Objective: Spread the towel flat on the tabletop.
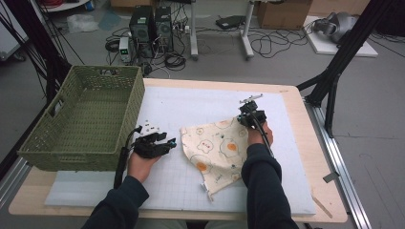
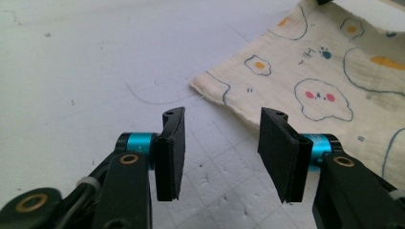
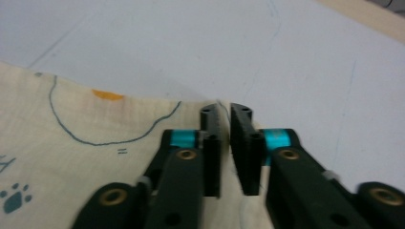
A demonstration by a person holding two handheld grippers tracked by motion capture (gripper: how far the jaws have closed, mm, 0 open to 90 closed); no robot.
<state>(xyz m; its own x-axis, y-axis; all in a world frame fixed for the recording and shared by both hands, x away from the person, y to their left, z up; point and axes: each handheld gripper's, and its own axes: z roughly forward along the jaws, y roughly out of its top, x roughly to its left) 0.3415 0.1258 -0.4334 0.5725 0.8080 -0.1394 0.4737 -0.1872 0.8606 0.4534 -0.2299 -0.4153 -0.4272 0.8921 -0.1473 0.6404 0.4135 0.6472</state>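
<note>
In the high view, a cream cloth (image 1: pixel 217 150) printed with fried eggs and little faces lies on the white gridded mat (image 1: pixel 191 186) covering the wooden table (image 1: pixel 305 143). A drawstring tassel hangs at its near corner, so it may be a pouch. The left gripper (image 1: pixel 165 143) rests on the mat just beside the cloth's left corner, without touching it. The right gripper (image 1: pixel 243 119) sits at the cloth's far right corner. A green woven basket (image 1: pixel 81 124) stands at the table's left end, well apart from the cloth.

In the left gripper view, the two black fingers (image 2: pixel 169 152) stand wide apart with bare mat between them. The cloth's corner (image 2: pixel 210 86) lies just ahead, and the fabric runs off toward the right, passing behind the right-hand finger.

In the right gripper view, the fingers (image 3: pixel 212 152) are drawn nearly together over the cloth's edge (image 3: pixel 143 105), a narrow slit between them. A thin fold of fabric seems pinched there, though it is hard to make out clearly. The cloth (image 3: pixel 71 157) spreads to the left, with white mat beyond.
</note>
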